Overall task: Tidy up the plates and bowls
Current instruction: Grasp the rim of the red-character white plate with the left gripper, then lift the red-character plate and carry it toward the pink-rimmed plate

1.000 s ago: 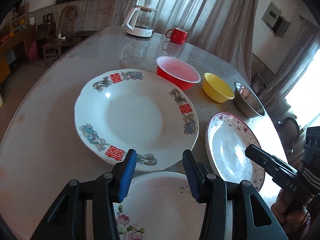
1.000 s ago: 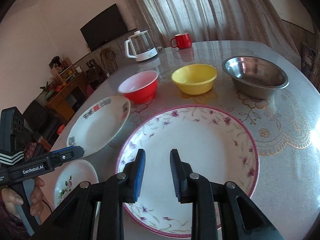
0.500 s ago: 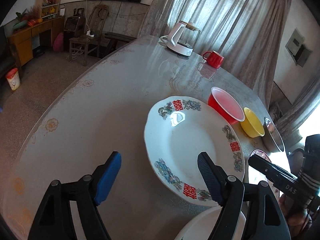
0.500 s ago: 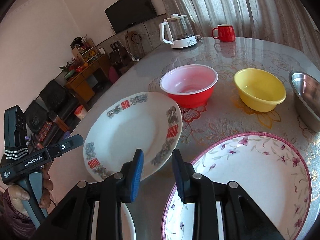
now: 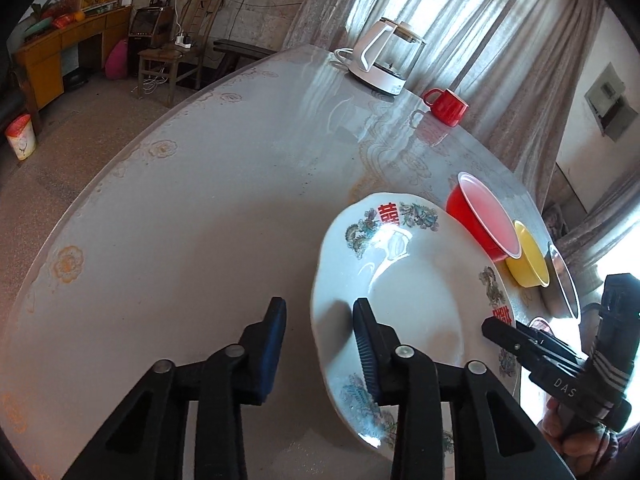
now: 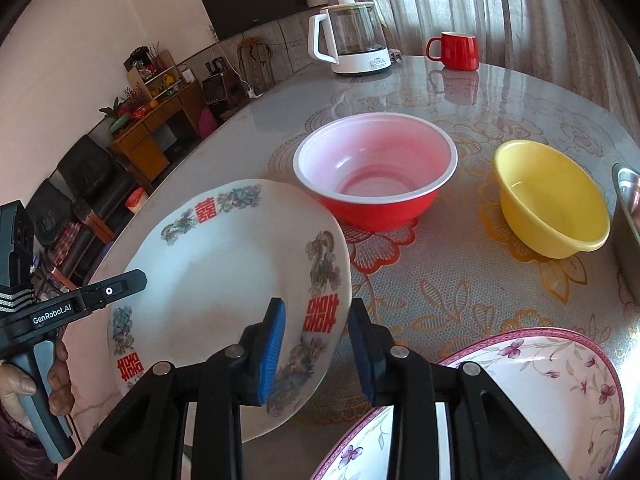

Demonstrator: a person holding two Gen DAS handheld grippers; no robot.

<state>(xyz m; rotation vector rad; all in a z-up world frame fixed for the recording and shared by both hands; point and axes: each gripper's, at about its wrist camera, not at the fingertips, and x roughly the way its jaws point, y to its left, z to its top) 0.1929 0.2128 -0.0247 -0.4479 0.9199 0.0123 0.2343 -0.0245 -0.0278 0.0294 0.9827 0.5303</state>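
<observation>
Left wrist: glossy patterned table [image 5: 200,200]

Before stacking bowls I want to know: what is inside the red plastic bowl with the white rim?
The red plastic bowl looks empty: its pale pink inside and flat bottom show bare in the right wrist view. Its near wall hides only a thin strip of the floor.

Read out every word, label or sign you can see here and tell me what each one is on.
"GenRobot.AI": white print on the left gripper's black body.
"DAS": white letters on the right gripper's black body.
"囍": red double-happiness sign, repeated around the rim of the white plate.
Small print on the kettle base: too small to read.
Red mug, bowls, floral plate: no text.
</observation>
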